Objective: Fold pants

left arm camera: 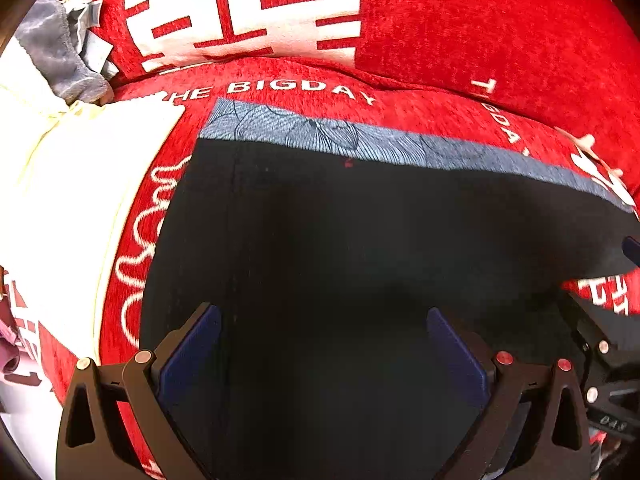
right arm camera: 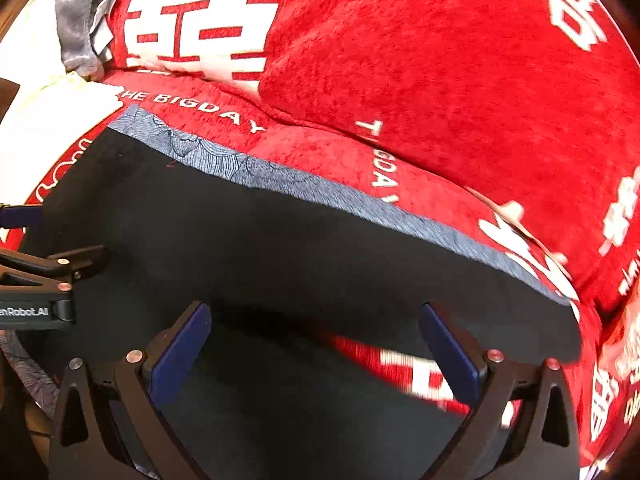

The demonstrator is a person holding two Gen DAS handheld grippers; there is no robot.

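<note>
The black pants (left arm camera: 360, 248) lie flat on a red sofa cover; a blue-grey patterned band (left arm camera: 360, 140) runs along their far edge. They also show in the right wrist view (right arm camera: 260, 240) with the same band (right arm camera: 320, 196). My left gripper (left arm camera: 324, 324) is open just above the black cloth, empty. My right gripper (right arm camera: 316, 320) is open, empty, over the pants' near right edge where red cover shows beneath. The left gripper also shows at the left edge of the right wrist view (right arm camera: 52, 272).
Red cushions with white lettering (left arm camera: 480, 32) stand behind the pants. A white garment (left arm camera: 60, 200) and a grey cloth (left arm camera: 60, 52) lie to the left. The red sofa cover (right arm camera: 440, 184) surrounds the pants.
</note>
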